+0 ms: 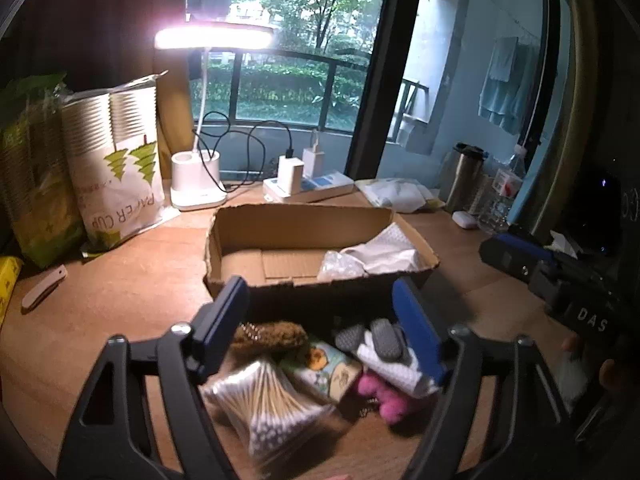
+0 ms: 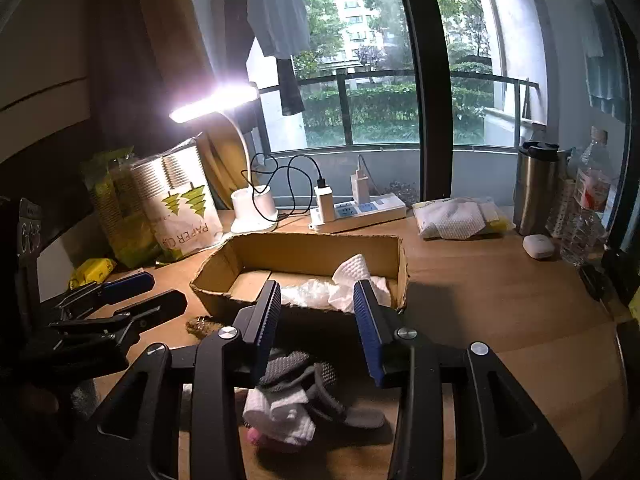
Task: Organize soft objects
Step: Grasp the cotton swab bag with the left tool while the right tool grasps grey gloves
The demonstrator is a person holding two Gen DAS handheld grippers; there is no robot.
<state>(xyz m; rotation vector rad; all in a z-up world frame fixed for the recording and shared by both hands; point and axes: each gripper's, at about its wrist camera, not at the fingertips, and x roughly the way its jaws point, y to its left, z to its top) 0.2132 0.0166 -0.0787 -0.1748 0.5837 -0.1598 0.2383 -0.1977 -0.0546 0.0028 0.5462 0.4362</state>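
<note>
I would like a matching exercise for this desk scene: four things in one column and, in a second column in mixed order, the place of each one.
Things
1. white cloth
2. bag of cotton swabs
3. white chargers
4. steel flask

Places
A. plugged into the power strip near the window
B. on the desk in front of the cardboard box, beside a pink soft toy
C. inside the cardboard box, at its right end
D. upright at the right of the desk, next to a water bottle

Pairs: 1-C, 2-B, 3-A, 4-D
</note>
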